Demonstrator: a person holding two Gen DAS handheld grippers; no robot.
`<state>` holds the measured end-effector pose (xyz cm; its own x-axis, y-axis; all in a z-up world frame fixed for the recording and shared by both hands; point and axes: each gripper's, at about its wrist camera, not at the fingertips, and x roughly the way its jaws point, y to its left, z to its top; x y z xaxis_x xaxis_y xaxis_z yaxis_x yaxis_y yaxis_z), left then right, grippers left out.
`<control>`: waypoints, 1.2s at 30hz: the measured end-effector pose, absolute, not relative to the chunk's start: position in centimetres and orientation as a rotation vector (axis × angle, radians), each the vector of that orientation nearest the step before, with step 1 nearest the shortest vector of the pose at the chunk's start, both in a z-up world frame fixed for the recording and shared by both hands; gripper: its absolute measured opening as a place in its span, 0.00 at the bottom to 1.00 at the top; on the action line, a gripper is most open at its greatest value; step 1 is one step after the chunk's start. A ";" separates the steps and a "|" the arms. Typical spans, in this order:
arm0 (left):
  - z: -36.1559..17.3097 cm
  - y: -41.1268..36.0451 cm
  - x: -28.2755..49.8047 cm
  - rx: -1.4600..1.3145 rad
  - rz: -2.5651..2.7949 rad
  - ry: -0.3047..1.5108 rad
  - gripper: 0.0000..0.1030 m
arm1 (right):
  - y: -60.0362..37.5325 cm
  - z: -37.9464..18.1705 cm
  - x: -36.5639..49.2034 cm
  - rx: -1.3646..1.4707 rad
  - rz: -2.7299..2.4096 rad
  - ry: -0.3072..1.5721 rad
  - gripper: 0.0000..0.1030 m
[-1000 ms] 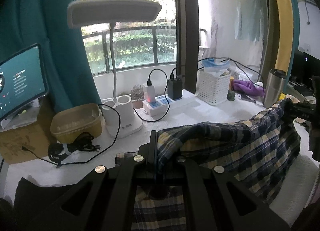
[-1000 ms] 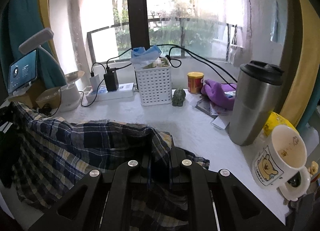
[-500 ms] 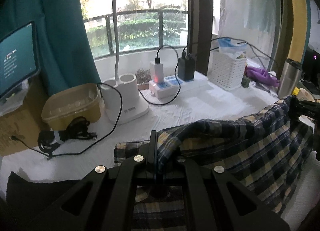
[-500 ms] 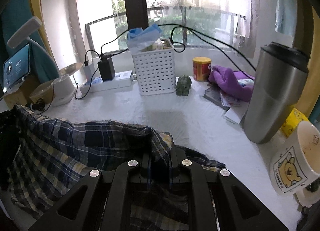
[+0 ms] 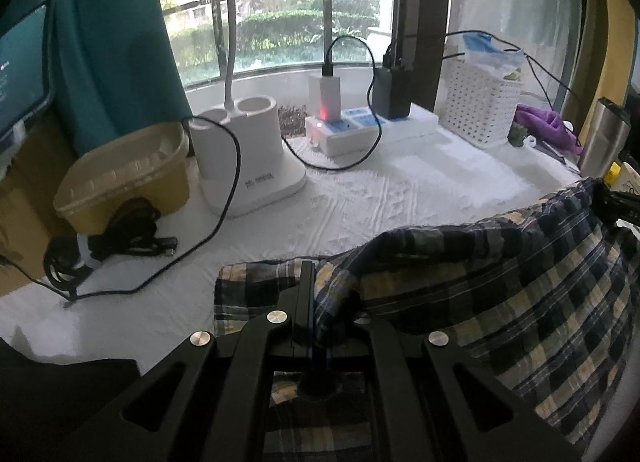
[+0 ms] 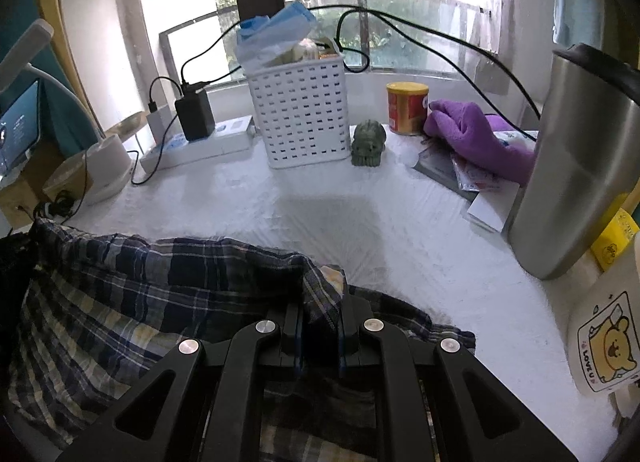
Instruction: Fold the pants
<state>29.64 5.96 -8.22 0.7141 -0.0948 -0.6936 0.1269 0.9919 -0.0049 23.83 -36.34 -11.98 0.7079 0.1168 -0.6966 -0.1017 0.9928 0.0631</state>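
Observation:
The blue, yellow and white plaid pants [image 5: 500, 282] hang as a band between my two grippers over a table with a white cloth [image 5: 360, 202]. My left gripper [image 5: 320, 302] is shut on one bunched corner of the fabric, with more plaid lying flat beneath it. In the right wrist view the same pants [image 6: 140, 294] stretch away to the left, and my right gripper [image 6: 320, 314] is shut on the other bunched corner. The right gripper's black body [image 5: 624, 206] shows at the far right of the left wrist view, at the pants' far end.
At the back stand a white lamp base [image 5: 244, 158], a power strip [image 5: 360, 130] with chargers, a white basket [image 6: 300, 114], a tan container [image 5: 124, 178] and coiled black cables [image 5: 120, 238]. A steel tumbler [image 6: 572, 182], bear mug [image 6: 604, 334], purple cloth [image 6: 476, 138] and red tin [image 6: 406, 108] crowd the right.
Both grippers have sunk toward the table and moved forward with the pants held between them. The items at the back of the table loom larger.

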 end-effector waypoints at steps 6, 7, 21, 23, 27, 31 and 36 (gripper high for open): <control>-9.6 6.4 30.4 0.014 -0.115 0.792 0.06 | -36.3 -12.8 24.8 0.022 0.116 0.812 0.12; -9.9 6.5 30.5 0.011 -0.115 0.803 0.06 | -36.3 -13.0 25.1 0.020 0.114 0.817 0.12; -10.0 8.5 31.9 -0.055 -0.093 0.874 0.37 | -36.3 -13.5 25.7 -0.003 0.088 0.834 0.24; -9.5 9.1 31.6 -0.058 -0.092 0.868 0.43 | -36.4 -13.3 25.6 -0.009 0.079 0.835 0.28; -8.5 9.9 31.0 -0.056 -0.083 0.838 0.55 | -36.2 -12.8 25.1 -0.046 0.057 0.826 0.47; -7.7 11.3 30.5 -0.059 -0.046 0.812 0.61 | -36.7 -12.2 24.5 -0.070 0.008 0.814 1.00; -7.7 12.4 30.4 -0.055 -0.025 0.833 0.66 | -37.4 -12.2 23.8 -0.083 -0.010 0.823 1.00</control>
